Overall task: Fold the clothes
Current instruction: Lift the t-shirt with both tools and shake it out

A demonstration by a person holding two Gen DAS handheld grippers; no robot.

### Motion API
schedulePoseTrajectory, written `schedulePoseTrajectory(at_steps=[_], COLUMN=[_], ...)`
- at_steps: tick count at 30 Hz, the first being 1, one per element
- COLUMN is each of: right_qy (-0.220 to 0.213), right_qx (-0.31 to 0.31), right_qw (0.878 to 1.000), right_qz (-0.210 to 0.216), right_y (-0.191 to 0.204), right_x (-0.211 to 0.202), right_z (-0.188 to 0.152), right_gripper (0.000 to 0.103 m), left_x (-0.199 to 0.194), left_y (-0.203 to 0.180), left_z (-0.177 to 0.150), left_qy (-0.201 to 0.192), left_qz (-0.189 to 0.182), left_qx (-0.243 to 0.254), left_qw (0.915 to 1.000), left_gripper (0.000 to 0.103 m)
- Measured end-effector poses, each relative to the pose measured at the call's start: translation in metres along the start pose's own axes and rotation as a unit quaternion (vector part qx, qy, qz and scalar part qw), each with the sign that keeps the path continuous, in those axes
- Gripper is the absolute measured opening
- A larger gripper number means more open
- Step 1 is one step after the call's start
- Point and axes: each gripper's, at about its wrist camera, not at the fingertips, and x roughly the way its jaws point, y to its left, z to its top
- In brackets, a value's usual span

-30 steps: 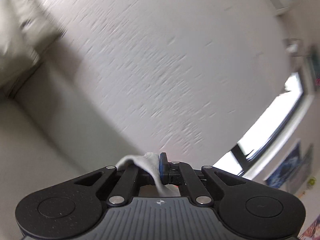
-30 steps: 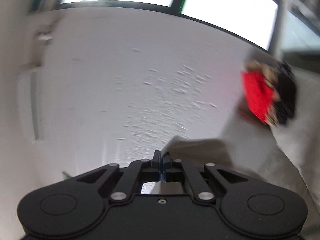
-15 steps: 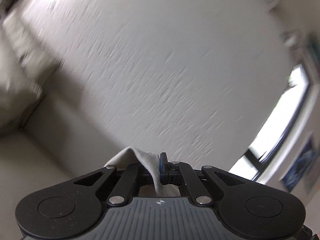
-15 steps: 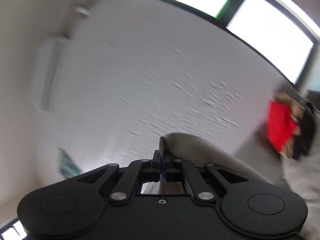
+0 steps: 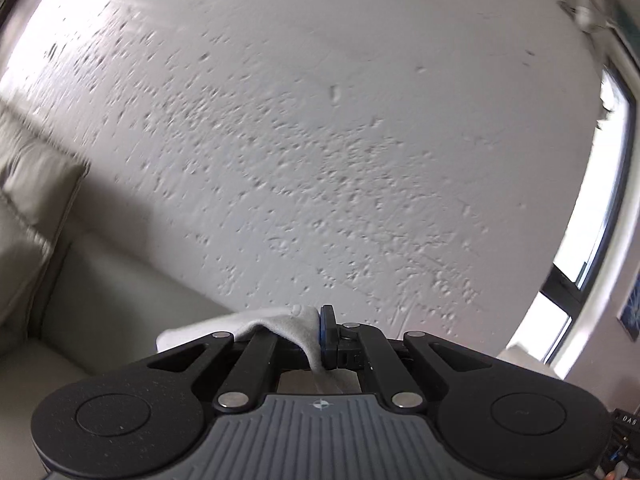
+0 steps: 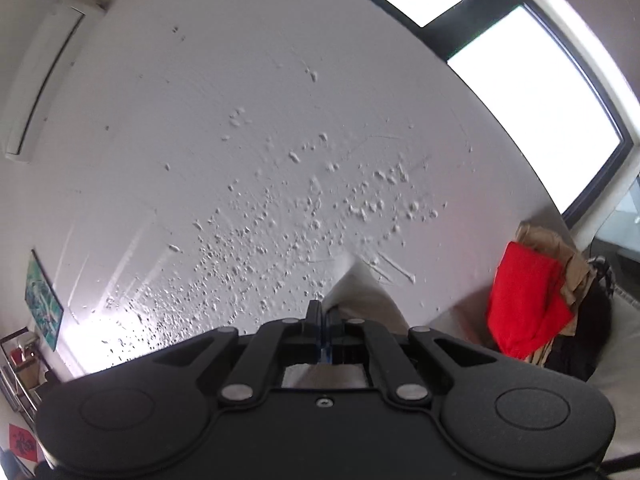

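Observation:
My left gripper point(image 5: 322, 320) is shut on a fold of light grey garment point(image 5: 280, 322), which bunches over the left finger and hangs below it. My right gripper point(image 6: 320, 312) is shut too, pinching another edge of the pale garment point(image 6: 368, 304) that rises in a peak to the right of the fingers. Both grippers are held up and point at a rough white wall. The rest of the garment hangs out of sight beneath the grippers.
A beige sofa point(image 5: 52, 264) with a back cushion lies at the left. A pile of clothes, red point(image 6: 524, 300), tan and black, sits on the sofa's right end. Windows point(image 6: 532, 92) stand at the right, an air conditioner point(image 6: 36, 80) is mounted high on the wall, and a picture point(image 6: 42, 300) hangs low at the left.
Both grippers have swung sideways and rolled while still clamped on the garment. The sofa cushion slid down the left view; the red pile sank lower in the right view.

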Motion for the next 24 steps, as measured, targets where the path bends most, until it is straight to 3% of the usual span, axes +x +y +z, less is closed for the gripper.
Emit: schedulePoseTrajectory(at_steps=[3,7,11,15,20,24], right_qy=[0.030,0.102,0.175,0.232,0.279,0.279], right_qx=[0.017,0.063,0.105,0.121,0.113,0.091], right_qw=[0.999,0.990,0.969,0.948,0.929,0.931], right_qz=[-0.018,-0.074,-0.140,-0.181,-0.214,-0.218], right_y=[-0.036,-0.102,-0.166,-0.195,-0.199,-0.172], right_x=[-0.001,0.017,0.033,0.029,0.013,-0.012], right_z=[-0.037,-0.112,-0.188,-0.239,-0.268,-0.250], right_gripper=[0.002,0.002,0.002,0.002,0.002,0.002], left_x=[0.010,0.032,0.041,0.031,0.011,-0.007], left_y=[0.009,0.049,0.097,0.139,0.160,0.149], left_z=[-0.043,-0.118,-0.196,-0.255,-0.278,-0.255], left_qy=[0.025,0.106,0.183,0.238,0.261,0.253], left_qz=[0.024,0.070,0.118,0.164,0.183,0.175], left_qx=[0.027,0.015,-0.030,-0.071,-0.116,-0.101], left_qw=[0.9990,0.9918,0.9755,0.9546,0.9408,0.9460], left_gripper=[0.000,0.000,0.000,0.000,0.000,0.000])
